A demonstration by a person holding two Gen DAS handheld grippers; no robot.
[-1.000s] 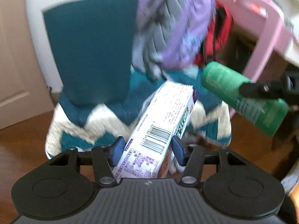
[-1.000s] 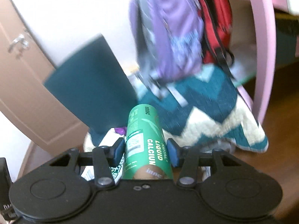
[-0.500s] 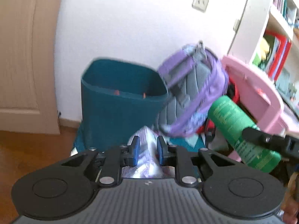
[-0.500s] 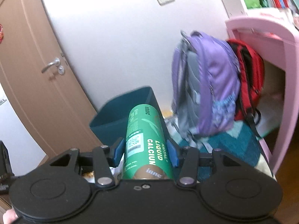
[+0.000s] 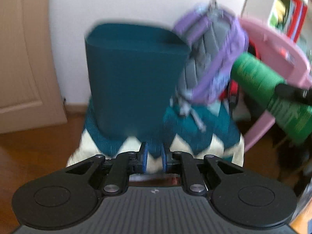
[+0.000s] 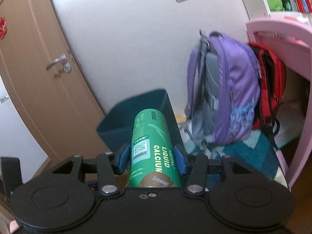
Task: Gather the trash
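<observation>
The right gripper point(image 6: 154, 160) holds a green cardboard tube point(image 6: 151, 146), printed "liquid calcium", lengthwise between its blue fingers point(image 6: 123, 160), which pinch it from either side about halfway along its body. The tube sits in the air in front of the dark teal bin point(image 6: 136, 115), its far end pointing at the bin's open top. It looks like a rigid, light packaging tube, probably empty: stiff enough to take a firm squeeze without denting, but round and glossy, so it could roll or slide out of a loose hold. The middle of the cylinder, where the fingers already sit, seems the sound place to grip, since that keeps it balanced. The left gripper point(image 5: 154, 157) has its fingers drawn nearly together with nothing between them; only the zigzag rug point(image 5: 187, 144) shows through the narrow gap. In its blurred view the bin point(image 5: 134, 78) stands on the rug against the white wall, with a purple backpack point(image 5: 212, 58) just beside it and the green tube point(image 5: 273, 99) off to the right. A red backpack point(image 6: 269, 83) hangs behind the purple one, under a pink desk point(image 6: 280, 31). Release over the bin's mouth should need only a small opening of the fingers.
</observation>
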